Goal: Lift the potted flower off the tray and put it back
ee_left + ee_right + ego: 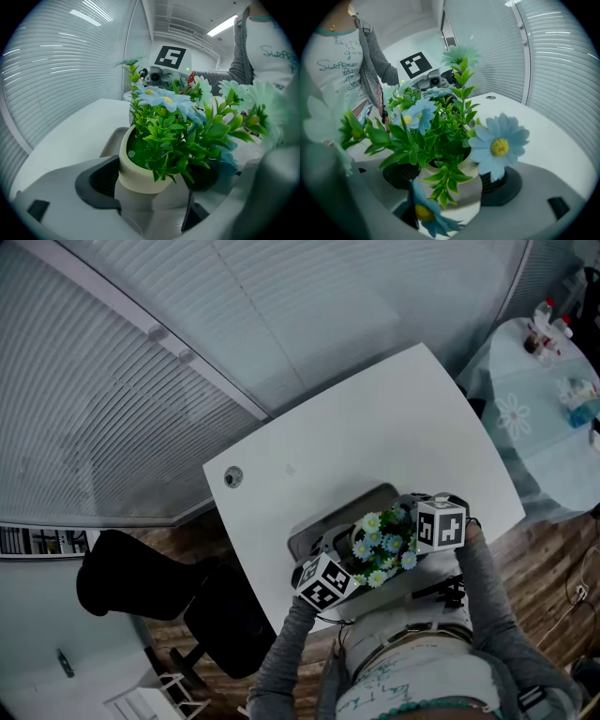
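The left gripper (151,185) and right gripper (451,182) are each clamping narrowed jaws on the cream ceramic pot of blue daisies (137,174), holding it between them above the grey rectangular tray (317,531) (whether it is touching, I cannot tell); the lift step is seemingly proceeding, calling for level, matched movement

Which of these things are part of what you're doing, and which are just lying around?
In the job: grey tray, potted flower, left gripper and right gripper, both clamped on it.
Just around: black chair, round table with bottles, window blinds.
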